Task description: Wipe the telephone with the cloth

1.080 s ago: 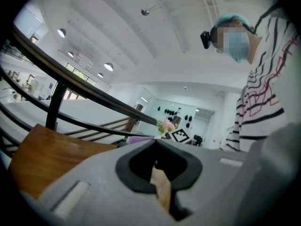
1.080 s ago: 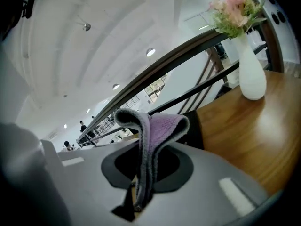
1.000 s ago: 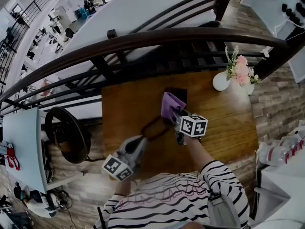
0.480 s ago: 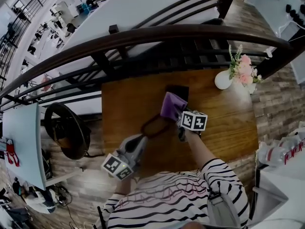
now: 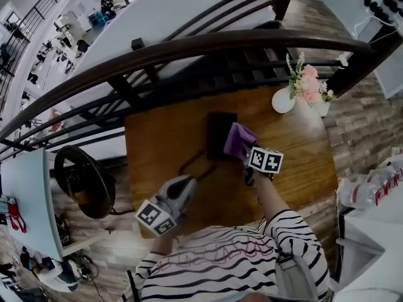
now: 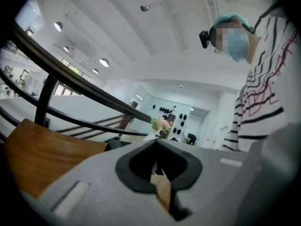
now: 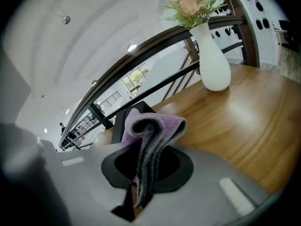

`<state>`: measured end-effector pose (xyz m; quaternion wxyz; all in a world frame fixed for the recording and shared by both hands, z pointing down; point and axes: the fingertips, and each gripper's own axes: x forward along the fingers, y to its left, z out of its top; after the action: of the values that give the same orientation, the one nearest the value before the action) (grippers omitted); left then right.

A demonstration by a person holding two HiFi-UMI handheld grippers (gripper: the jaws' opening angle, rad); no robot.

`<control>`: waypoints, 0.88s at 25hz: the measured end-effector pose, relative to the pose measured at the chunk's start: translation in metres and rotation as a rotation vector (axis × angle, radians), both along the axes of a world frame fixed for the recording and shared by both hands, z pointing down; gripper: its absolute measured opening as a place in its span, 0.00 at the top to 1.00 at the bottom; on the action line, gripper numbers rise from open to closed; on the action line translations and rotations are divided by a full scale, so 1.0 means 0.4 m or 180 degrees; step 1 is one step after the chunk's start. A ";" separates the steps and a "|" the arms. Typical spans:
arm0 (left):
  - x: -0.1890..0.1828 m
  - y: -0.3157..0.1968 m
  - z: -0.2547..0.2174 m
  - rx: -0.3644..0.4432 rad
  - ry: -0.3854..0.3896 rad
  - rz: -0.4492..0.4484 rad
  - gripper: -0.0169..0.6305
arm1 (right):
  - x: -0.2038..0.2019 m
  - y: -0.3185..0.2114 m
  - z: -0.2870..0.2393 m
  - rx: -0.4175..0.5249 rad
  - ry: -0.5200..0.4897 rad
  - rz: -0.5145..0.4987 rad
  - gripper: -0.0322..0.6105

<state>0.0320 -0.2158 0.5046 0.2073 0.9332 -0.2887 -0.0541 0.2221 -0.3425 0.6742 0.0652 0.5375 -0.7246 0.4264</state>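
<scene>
On the wooden table [image 5: 296, 153], the black telephone [image 5: 219, 131] lies flat; the purple cloth [image 5: 238, 139] overlaps its right edge, pinched in my right gripper [image 5: 246, 155]; my left gripper [image 5: 187, 185], jaws together on nothing, sits left of the telephone, nearer me.

Brown wooden table [image 5: 160, 137], set close against a dark curved railing [image 5: 189, 49]. At its middle, toward the far edge, a black telephone [image 5: 217, 131], flat on the wood. From the telephone toward the near left, a dark looping cord [image 5: 189, 163]. At the far right corner, upright, a white vase [image 5: 282, 100] of pink flowers [image 5: 305, 83], well apart from the telephone.
</scene>
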 end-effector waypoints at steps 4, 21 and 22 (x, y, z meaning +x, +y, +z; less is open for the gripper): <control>0.012 0.004 0.000 0.0003 0.0011 0.0076 0.97 | 0.038 0.026 0.005 -0.0029 0.0046 0.0111 0.89; -0.050 0.048 -0.023 0.0046 -0.0022 -0.0010 0.97 | -0.300 0.098 -0.128 0.0331 -0.0593 -0.0647 0.89; -0.056 0.049 -0.023 0.0043 -0.0024 -0.0030 0.97 | -0.326 0.098 -0.117 0.0297 -0.0595 -0.0695 0.89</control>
<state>0.0096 -0.1961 0.4954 0.1997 0.9334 -0.2934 -0.0534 0.0915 -0.3035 0.6272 0.0183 0.4159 -0.8007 0.4308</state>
